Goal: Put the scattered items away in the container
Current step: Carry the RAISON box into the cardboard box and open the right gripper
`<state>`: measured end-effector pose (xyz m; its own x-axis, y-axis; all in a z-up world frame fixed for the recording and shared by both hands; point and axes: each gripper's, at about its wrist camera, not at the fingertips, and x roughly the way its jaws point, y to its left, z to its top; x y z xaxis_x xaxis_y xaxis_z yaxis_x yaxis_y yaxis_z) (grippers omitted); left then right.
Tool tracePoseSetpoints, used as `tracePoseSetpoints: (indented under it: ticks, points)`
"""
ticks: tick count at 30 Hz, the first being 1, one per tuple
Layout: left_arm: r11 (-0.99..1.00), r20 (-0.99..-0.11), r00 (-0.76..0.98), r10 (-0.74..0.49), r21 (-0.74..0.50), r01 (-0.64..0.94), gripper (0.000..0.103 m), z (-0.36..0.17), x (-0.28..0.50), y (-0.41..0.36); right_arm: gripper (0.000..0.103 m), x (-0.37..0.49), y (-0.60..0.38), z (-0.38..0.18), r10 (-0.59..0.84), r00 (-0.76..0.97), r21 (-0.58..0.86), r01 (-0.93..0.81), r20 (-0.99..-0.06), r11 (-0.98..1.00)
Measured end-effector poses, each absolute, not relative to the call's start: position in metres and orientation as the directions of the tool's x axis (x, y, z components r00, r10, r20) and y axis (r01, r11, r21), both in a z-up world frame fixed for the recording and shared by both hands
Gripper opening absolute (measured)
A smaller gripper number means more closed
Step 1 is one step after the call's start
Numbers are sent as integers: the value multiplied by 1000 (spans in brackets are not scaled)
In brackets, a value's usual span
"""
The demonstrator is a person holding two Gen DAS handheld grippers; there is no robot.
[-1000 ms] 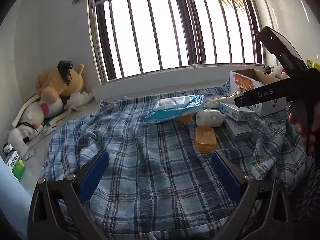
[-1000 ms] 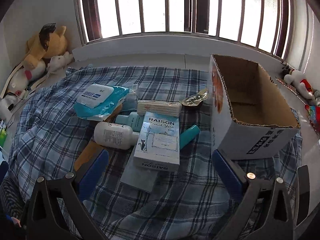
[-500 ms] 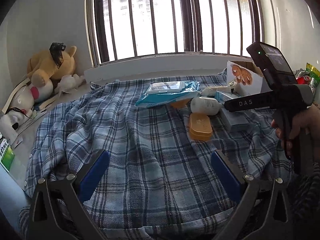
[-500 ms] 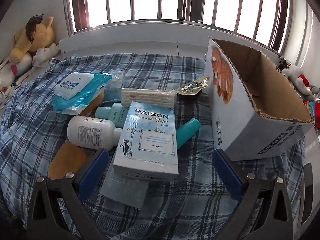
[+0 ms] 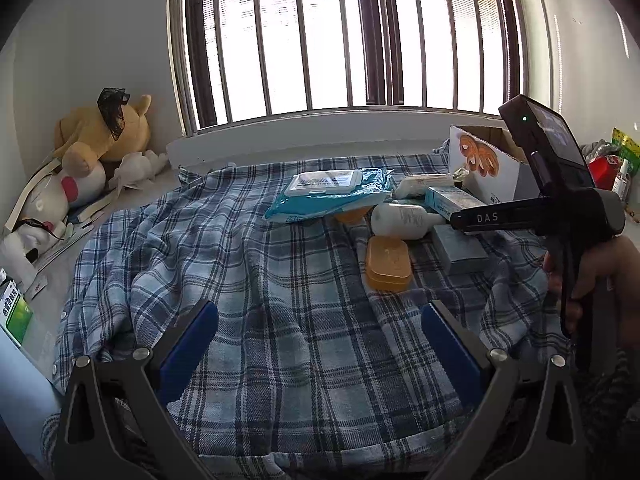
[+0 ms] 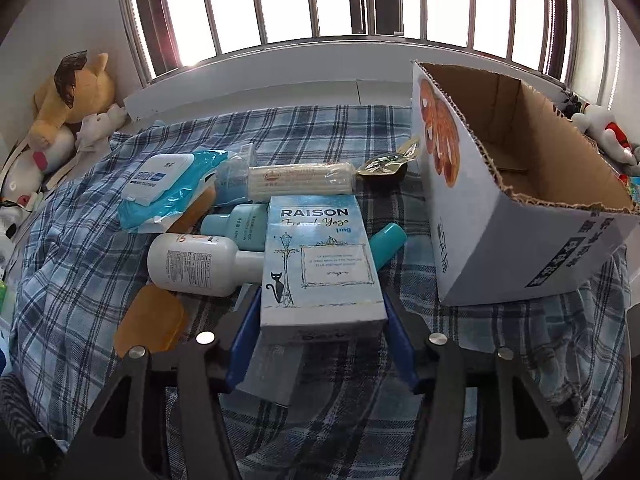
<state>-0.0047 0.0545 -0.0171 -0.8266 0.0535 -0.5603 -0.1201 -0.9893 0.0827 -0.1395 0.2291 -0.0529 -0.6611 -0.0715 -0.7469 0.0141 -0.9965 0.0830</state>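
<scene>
An open cardboard box point(image 6: 520, 184) stands on the plaid cloth at the right; it also shows in the left wrist view point(image 5: 486, 164). My right gripper point(image 6: 320, 340) has closed on the near end of the light blue RAISON box point(image 6: 320, 264). Around it lie a white bottle point(image 6: 196, 264), a wet-wipes pack point(image 6: 168, 184), a cream roll packet point(image 6: 300, 180), a teal bottle point(image 6: 240, 224), a teal tube point(image 6: 386, 244) and an orange soap case point(image 6: 150, 324). My left gripper point(image 5: 320, 340) is open and empty over bare cloth, short of the orange case point(image 5: 388, 262).
Plush toys point(image 5: 80, 160) lie at the left by the wall. The barred window and sill point(image 5: 320, 144) run behind. More toys point(image 6: 604, 132) sit right of the box. A small green box point(image 5: 16, 312) lies off the cloth's left edge.
My right gripper moved forward and closed its fingers on the RAISON box. My left gripper's view shifted slightly; it stays open.
</scene>
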Motion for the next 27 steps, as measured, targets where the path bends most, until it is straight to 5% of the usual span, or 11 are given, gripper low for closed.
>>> tracePoseSetpoints:
  ticks: [20, 27]
  points:
    - [-984, -581, -812, 60, 101, -145, 103, -16, -12, 74, 56, -101, 227, -11, -27, -825, 0, 33, -565, -999]
    - [-983, -625, -767, 145, -5, -182, 103, -26, -30, 78, 56, -88, 238, 14, 21, -894, -12, -17, -447, -1000]
